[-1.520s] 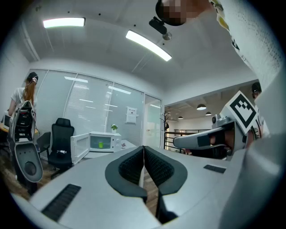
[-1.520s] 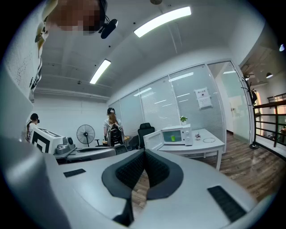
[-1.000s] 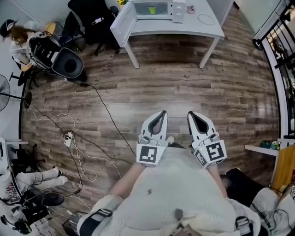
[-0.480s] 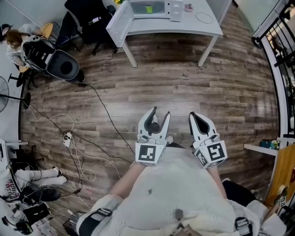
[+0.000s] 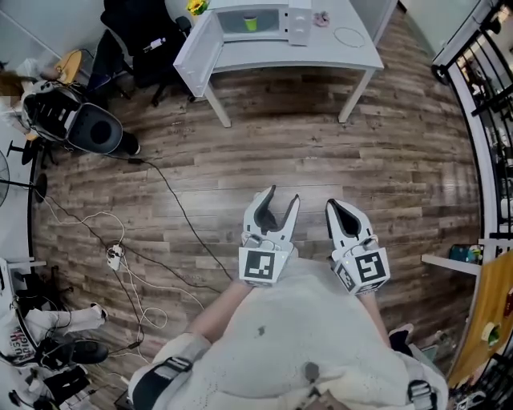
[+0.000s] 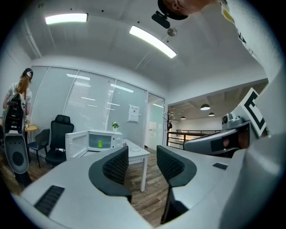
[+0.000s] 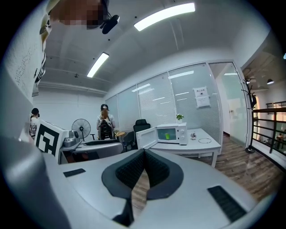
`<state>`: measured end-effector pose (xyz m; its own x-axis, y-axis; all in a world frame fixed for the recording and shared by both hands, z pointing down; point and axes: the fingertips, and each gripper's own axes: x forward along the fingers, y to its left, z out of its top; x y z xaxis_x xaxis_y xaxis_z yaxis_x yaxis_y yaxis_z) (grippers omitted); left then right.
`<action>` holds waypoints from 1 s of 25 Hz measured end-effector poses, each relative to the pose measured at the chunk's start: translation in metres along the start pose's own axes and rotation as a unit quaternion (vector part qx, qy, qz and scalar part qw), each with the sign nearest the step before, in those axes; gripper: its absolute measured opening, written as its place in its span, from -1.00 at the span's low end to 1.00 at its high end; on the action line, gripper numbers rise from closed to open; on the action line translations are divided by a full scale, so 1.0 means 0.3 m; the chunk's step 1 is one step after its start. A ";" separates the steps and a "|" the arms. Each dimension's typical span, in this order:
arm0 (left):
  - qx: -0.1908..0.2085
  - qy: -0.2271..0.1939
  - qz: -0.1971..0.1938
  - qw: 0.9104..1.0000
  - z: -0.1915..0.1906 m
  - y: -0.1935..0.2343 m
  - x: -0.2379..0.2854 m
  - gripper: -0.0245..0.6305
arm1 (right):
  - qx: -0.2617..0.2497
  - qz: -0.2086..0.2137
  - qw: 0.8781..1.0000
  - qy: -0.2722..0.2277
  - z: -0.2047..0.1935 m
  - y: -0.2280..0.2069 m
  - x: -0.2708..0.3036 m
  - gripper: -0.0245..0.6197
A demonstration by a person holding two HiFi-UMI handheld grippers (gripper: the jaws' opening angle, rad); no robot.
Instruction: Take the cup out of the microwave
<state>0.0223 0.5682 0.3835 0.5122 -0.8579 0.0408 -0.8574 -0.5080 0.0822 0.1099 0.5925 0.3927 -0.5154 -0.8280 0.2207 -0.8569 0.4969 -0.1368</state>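
A small green cup stands inside the white microwave on the far table, with the microwave door swung open to the left. The same cup shows far off in the left gripper view and in the right gripper view. My left gripper is held in front of my body over the wood floor. Its jaws have just been opening and stand apart with nothing between them. Beside it, my right gripper is shut and empty. Both are well short of the table.
The white table also carries a small plant and a ring. A black office chair stands left of it. Cables and a power strip lie on the floor. A railing runs along the right.
The left gripper's jaws went from shut to open. Both grippers and the view have moved forward over the floor toward the table.
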 end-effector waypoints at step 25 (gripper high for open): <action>0.011 -0.001 -0.035 0.999 0.109 0.600 0.788 -0.33 | 0.022 -0.070 0.997 -0.004 0.266 -0.399 0.810 -0.90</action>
<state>-0.0126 0.2713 0.3753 0.5704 -0.8207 0.0332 -0.8207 -0.5679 0.0628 0.0876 0.3109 0.3856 -0.3905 -0.8908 0.2326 -0.9194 0.3645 -0.1477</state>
